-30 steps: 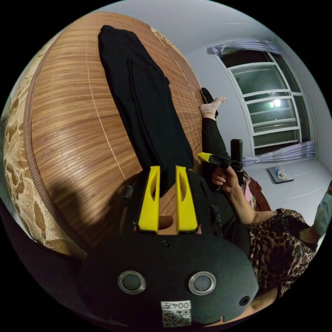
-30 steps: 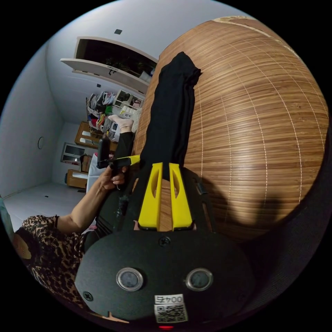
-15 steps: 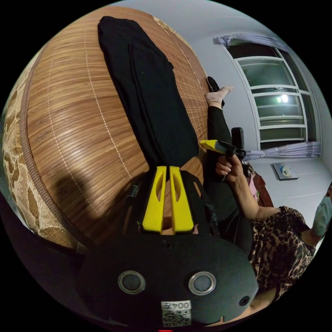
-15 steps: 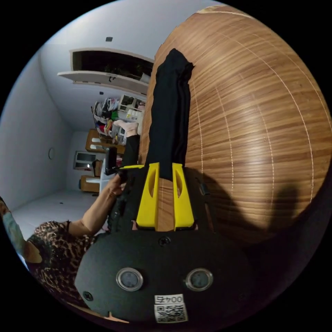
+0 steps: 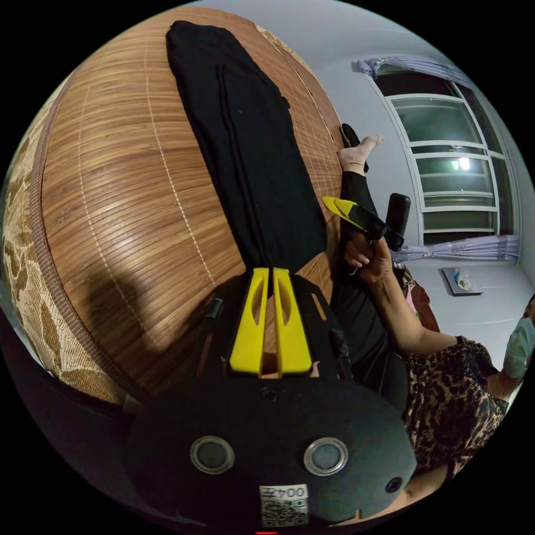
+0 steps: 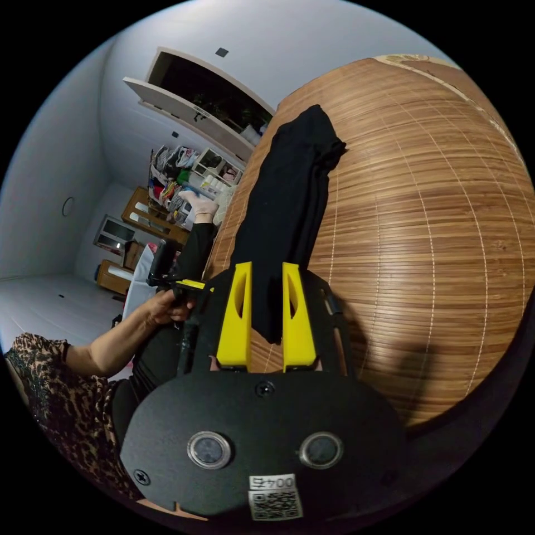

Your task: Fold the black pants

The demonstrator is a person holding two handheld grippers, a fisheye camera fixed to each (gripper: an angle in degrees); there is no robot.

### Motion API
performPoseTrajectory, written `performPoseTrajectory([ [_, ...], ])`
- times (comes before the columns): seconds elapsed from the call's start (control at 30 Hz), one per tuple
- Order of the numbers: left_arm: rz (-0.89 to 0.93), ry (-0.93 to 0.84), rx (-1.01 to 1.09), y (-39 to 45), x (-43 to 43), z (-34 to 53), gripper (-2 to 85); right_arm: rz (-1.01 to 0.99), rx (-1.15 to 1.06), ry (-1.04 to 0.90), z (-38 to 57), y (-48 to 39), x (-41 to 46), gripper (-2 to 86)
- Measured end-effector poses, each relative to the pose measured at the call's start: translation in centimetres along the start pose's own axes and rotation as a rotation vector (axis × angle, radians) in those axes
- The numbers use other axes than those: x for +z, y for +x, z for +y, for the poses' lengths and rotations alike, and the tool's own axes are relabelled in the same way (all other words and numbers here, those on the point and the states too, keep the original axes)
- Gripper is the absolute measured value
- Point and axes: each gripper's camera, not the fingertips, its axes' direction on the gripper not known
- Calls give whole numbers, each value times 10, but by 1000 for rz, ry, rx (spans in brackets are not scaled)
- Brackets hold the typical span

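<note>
Here the long black pants (image 5: 245, 145), already doubled leg over leg into one narrow strip, lie flat on the slatted brown bamboo mat (image 5: 122, 184) that covers the bed. Their long axis runs straight away from both pairs of tongs, from the near cuff end by the person out to the far waist end.

The left tongs (image 5: 268, 273), yellow-jawed on a black body, have their jaws almost together with the near corner of the pants between the tips; whether the cloth is truly pinched I cannot tell for sure, though it looks gripped. The right tongs (image 6: 266, 267) stand wider, jaws apart, with the near end of the pants (image 6: 284, 212) lying in the gap, not yet squeezed. In the left gripper view the right tongs (image 5: 340, 205) show just beside the other near corner of the strip, held in the person's hand (image 5: 368, 259).

Both tongs sit at the same near end, one at each corner, so the likely next move is to carry that end along the strip toward the far end of the pants.
</note>
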Motion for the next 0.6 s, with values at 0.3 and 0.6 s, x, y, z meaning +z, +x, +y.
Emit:
performPoseTrajectory([
  [0.3,0,2,2,-4,9,0,12,16,-6,-88,-5,-10,21,104],
  [0.6,6,3,-1,-7,16,0,12,-11,-7,-153,-3,-24,33,98],
])
